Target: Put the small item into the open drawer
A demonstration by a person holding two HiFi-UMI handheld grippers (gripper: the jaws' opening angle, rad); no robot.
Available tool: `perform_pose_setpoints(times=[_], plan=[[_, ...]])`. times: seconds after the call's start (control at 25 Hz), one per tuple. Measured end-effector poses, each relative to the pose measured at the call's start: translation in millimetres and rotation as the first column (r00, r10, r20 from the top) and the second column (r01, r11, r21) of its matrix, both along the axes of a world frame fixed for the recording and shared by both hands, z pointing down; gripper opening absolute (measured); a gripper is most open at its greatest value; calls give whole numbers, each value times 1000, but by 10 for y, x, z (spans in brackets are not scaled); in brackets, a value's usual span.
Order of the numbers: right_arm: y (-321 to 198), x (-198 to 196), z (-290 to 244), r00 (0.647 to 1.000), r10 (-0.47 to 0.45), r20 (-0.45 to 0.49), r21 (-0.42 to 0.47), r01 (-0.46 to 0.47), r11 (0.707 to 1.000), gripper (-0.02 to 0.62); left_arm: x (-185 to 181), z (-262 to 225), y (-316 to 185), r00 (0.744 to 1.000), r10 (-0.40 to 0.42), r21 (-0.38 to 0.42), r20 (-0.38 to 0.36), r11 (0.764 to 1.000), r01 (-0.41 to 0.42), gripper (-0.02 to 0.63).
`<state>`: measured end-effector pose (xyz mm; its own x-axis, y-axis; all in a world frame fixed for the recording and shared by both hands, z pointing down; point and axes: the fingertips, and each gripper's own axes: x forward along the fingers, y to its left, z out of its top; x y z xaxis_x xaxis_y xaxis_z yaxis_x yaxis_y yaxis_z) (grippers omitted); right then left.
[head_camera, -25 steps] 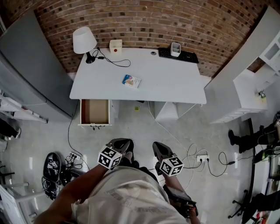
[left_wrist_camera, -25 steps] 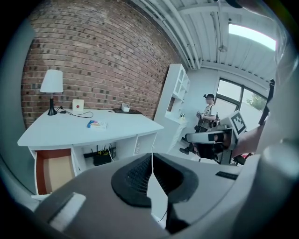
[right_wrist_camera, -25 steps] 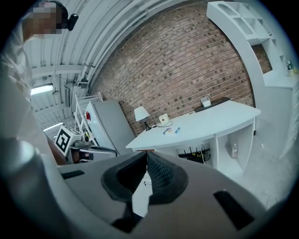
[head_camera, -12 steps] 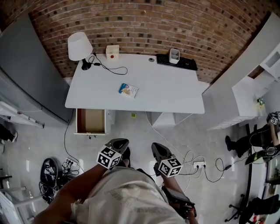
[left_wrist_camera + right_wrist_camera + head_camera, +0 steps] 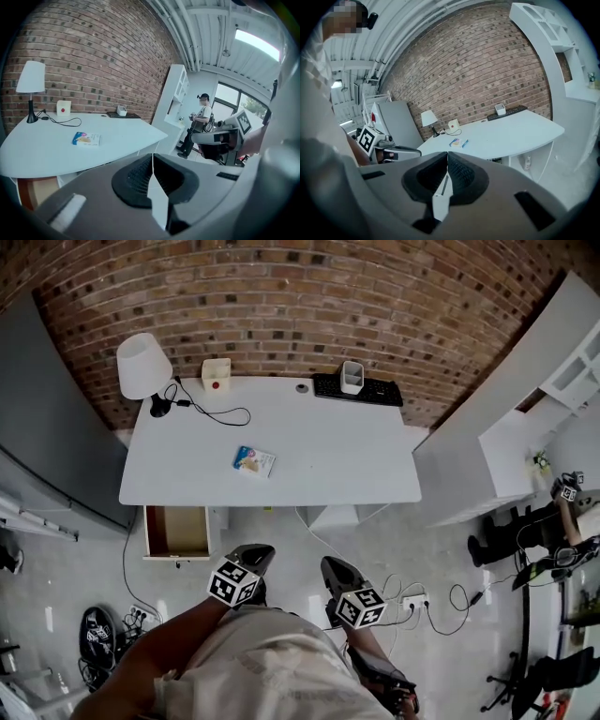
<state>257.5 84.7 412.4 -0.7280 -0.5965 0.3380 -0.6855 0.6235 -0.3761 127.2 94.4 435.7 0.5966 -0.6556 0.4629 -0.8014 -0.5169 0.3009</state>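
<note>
Well, my left hand-held gripper [image 5: 251, 559] and right hand-held gripper [image 5: 336, 570] are both closed and empty, so I'd open one before reaching the small item [image 5: 254, 461] lying left of centre on the tabletop [image 5: 328, 446], near the open drawer [image 5: 176, 532] under its front-left corner.

There is one white rectangular desk [image 5: 328, 456], one white-shaded lamp [image 5: 142, 367], one black keyboard [image 5: 375, 391]. One small colourful flat packet [image 5: 254, 461] shows — and one open wood-lined drawer [image 5: 176, 531].

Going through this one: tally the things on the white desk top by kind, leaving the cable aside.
Lamp: 1
White box with red button: 1
Colourful packet: 1
Keyboard: 1
White cup: 1
Small round disc: 1
Total: 6
</note>
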Motion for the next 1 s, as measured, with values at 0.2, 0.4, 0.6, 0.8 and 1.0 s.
perform_pose_setpoints(times=[0.2, 0.4, 0.6, 0.8, 1.0], plan=[[-236, -13, -41, 999, 36, -29, 6, -36, 999, 6, 31, -47, -329, 998, 67, 21, -7, 998, -67, 11], [-520, -108, -78, 997, 64, -37, 20, -64, 998, 6, -112, -119, -644, 997, 74, 43, -12, 996, -73, 11], [-717, -312, -90, 998, 50, -45, 24, -49, 999, 6, -351, -113, -757, 999, 49, 40, -12, 998, -48, 11], [-791, -517, -48, 999, 15, -45, 12, -15, 1000, 6, -644, -44, -731, 1000, -15, 18, -10, 1000, 15, 11], [-869, -688, 18, 999, -11, -32, -6, 11, 1000, 6, -815, 34, -682, 999, -53, -8, 1, 999, 53, 11]])
